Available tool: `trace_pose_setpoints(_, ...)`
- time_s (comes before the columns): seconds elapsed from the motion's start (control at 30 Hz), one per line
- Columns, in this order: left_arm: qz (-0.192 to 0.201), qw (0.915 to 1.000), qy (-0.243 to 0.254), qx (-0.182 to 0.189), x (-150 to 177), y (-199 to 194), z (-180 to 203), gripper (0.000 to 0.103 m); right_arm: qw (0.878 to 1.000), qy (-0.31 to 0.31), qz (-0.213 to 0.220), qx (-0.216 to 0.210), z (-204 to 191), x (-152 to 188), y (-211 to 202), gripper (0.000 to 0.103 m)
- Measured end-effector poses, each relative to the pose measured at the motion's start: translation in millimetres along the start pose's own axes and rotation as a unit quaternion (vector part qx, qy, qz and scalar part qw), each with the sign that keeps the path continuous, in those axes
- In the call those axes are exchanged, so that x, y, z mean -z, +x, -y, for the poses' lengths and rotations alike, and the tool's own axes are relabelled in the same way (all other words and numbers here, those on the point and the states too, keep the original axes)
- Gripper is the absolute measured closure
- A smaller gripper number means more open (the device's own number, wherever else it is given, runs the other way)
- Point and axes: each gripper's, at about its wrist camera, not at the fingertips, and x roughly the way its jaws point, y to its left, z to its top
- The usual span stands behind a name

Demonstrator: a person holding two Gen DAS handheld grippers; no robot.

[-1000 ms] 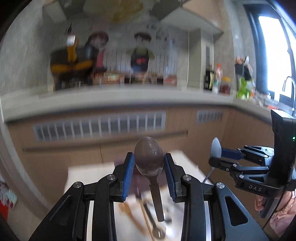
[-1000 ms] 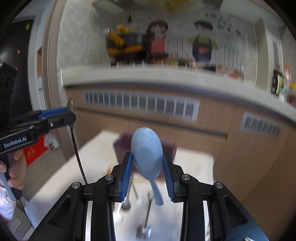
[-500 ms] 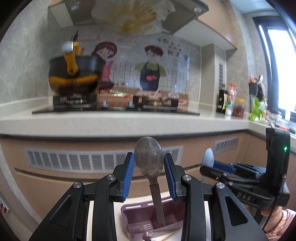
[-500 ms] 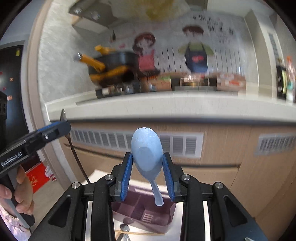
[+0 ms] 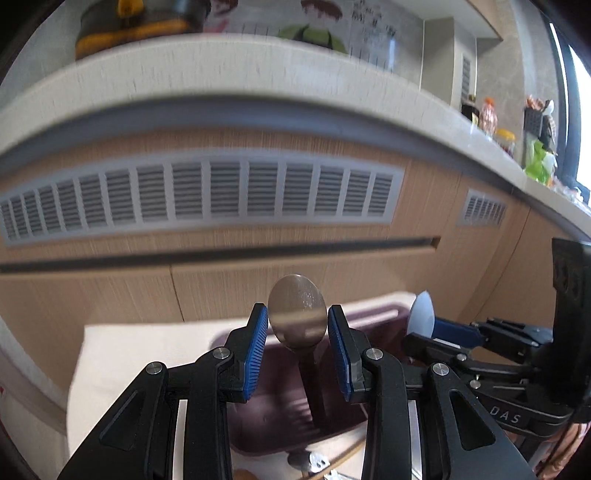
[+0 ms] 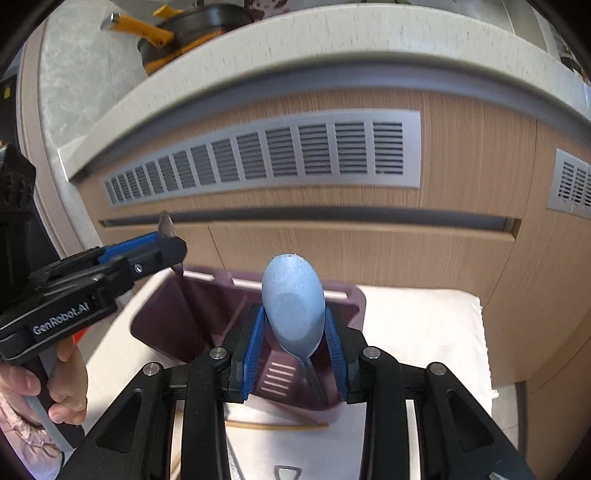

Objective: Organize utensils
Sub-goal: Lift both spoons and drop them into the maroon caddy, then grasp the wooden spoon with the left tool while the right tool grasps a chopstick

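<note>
steel spoon (image 5: 297, 312) is clamped bowl-up between the pads of the left gripper (image 5: 297, 347) and a blue spoon (image 6: 293, 304) likewise by the right gripper (image 6: 293, 345), both handles being hung over the purple caddy (image 6: 162, 325) on the white cloth (image 6: 417, 332).

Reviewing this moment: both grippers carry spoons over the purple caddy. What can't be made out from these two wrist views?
- Metal spoon handle end: left wrist view, dark and blurred inside the purple caddy.
- Blue spoon handle tip: right wrist view, lost in the caddy's shadow, contact unclear.
- Utensils on the white cloth: both views, cut off by the bottom edge and the gripper frames.
- Pot on the counter: motion-blurred, partly cropped.
</note>
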Motion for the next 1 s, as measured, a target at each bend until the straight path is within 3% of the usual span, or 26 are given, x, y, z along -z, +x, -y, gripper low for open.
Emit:
trace_pose_setpoints(0.13,-0.006,1.0000,-0.002,0.000,4.6,-4.6,0.4,0.067,1.000,-0.007,0.000,0.006,-2.2,4.3,-2.4,0.063)
trace_pose_setpoints(0.27,-0.006,0.9999,-0.006,-0.010,10.1,-32.4,-3.8,0.054,1.000,-0.006,0.020,0.015,-2.1,5.7,-25.8,0.040)
trace_pose_setpoints(0.37,-0.017,0.9997,-0.016,-0.011,21.4,-50.6,-11.6,0.054,0.999,-0.009,0.026,0.031,-2.2,9.2,-45.8,0.038)
trace_pose_setpoints(0.43,-0.035,0.9991,-0.023,-0.005,37.8,-59.6,-16.9,0.054,0.999,-0.018,0.021,0.047,-5.2,18.3,-55.2,0.036)
trace_pose_setpoints(0.6,-0.106,0.9940,-0.014,0.021,83.2,-57.1,-16.3,0.054,0.991,-0.054,0.009,0.121,-16.3,53.0,-71.2,0.006)
trace_pose_setpoints(0.73,-0.163,0.9858,-0.005,0.039,108.2,-31.4,-9.1,0.054,0.987,-0.077,-0.030,0.136,-19.6,86.9,-68.0,0.005)
trace_pose_setpoints(0.83,-0.176,0.9835,-0.018,0.040,110.9,-10.4,-7.7,0.054,0.987,-0.068,-0.066,0.126,-17.6,106.0,-62.1,0.005)
trace_pose_setpoints(1.0,-0.213,0.9745,-0.047,0.051,117.6,12.7,-12.6,0.054,0.988,-0.048,-0.092,0.112,-11.0,123.0,-59.3,0.001)
